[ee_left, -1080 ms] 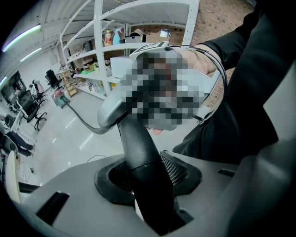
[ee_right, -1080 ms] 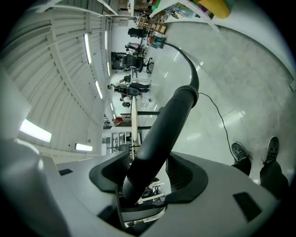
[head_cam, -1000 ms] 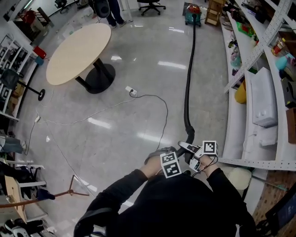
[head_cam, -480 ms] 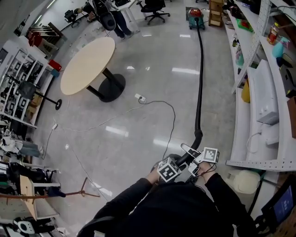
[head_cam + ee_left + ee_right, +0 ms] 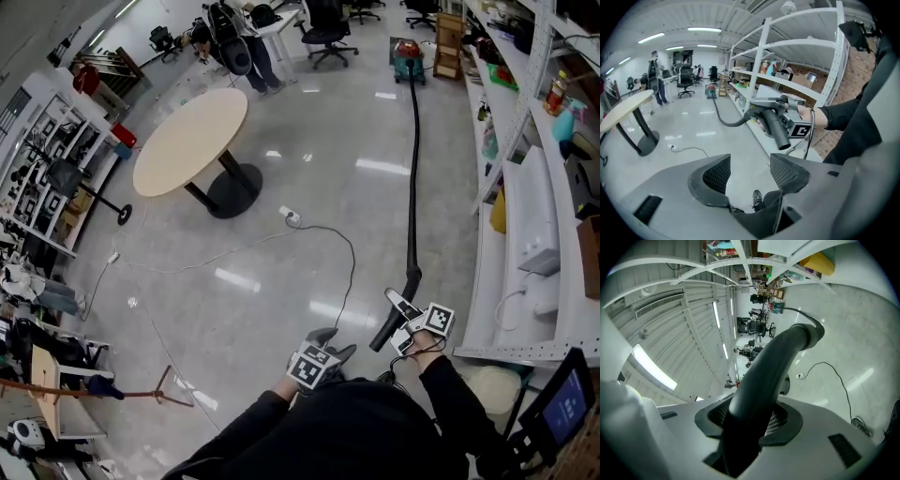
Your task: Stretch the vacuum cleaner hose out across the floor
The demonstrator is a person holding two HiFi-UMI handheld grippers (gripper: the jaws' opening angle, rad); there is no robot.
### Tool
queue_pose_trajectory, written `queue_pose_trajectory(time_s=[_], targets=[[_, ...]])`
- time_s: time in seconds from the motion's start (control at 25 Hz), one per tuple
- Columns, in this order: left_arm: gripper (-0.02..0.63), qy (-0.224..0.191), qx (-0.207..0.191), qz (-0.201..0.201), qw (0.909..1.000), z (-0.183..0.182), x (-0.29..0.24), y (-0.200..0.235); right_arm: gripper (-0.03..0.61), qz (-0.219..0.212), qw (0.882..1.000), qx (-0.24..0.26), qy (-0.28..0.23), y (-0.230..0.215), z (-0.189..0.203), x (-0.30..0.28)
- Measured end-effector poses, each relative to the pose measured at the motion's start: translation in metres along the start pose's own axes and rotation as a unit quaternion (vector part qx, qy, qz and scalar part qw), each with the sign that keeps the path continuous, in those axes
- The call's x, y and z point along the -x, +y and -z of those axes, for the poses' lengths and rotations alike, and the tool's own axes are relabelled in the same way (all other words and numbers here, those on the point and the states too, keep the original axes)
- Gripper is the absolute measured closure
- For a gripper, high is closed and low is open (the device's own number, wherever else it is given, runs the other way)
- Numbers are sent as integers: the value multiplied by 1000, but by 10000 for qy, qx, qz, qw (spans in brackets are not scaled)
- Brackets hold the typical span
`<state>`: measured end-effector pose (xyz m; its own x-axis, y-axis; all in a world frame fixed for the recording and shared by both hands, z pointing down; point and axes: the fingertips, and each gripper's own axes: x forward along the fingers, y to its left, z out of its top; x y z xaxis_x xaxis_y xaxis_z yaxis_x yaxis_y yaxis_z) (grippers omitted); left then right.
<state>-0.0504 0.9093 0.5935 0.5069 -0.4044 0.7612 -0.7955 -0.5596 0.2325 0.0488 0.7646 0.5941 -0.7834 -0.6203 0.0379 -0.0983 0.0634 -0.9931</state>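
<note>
Right gripper (image 5: 750, 420) clamped on the hose (image 5: 774, 363) end; left gripper (image 5: 749, 172) empty.
The right jaws have just been closing and pinch the rigid end, at lower right of the head view. The left jaws have just been opening and stand wide, with nothing between them. The hose runs nearly straight to the vacuum (image 5: 408, 58) at upper right. It seems best to keep the pinch firm and back away along that line, clear of the cable (image 5: 352, 258).

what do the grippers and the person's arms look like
The left gripper and right gripper are pale grey shells with dark jaws lined by mesh-textured pads. Each carries a white cube printed with black square markers. A black cable trails by the right one. The person wears black long sleeves.
</note>
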Motion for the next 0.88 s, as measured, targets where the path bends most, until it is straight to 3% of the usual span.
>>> queue_pose_trajectory(time_s=[0.12,0.2,0.36,0.48,0.72,0.88], targets=[[337,-199,1043,480,9932,8,8,19,414,60,9999,50,-138,8,-8,-4],[337,-324,1458,843,9852,8,12,25,416,185,9995,138,-232,8,-10,-8],[337,-533,1322,1355,9805,-6,19,35,417,441,9985,247,-217,7,7,-29],[337,-628,1232,2056,9688,-20,24,32,417,582,9978,322,31,9,39,-57],[338,-265,1189,2956,9475,-2,3,31,417,699,9952,571,378,11,84,-102],[339,104,875,3569,9300,16,10,22,417,397,9963,668,368,26,98,-129]])
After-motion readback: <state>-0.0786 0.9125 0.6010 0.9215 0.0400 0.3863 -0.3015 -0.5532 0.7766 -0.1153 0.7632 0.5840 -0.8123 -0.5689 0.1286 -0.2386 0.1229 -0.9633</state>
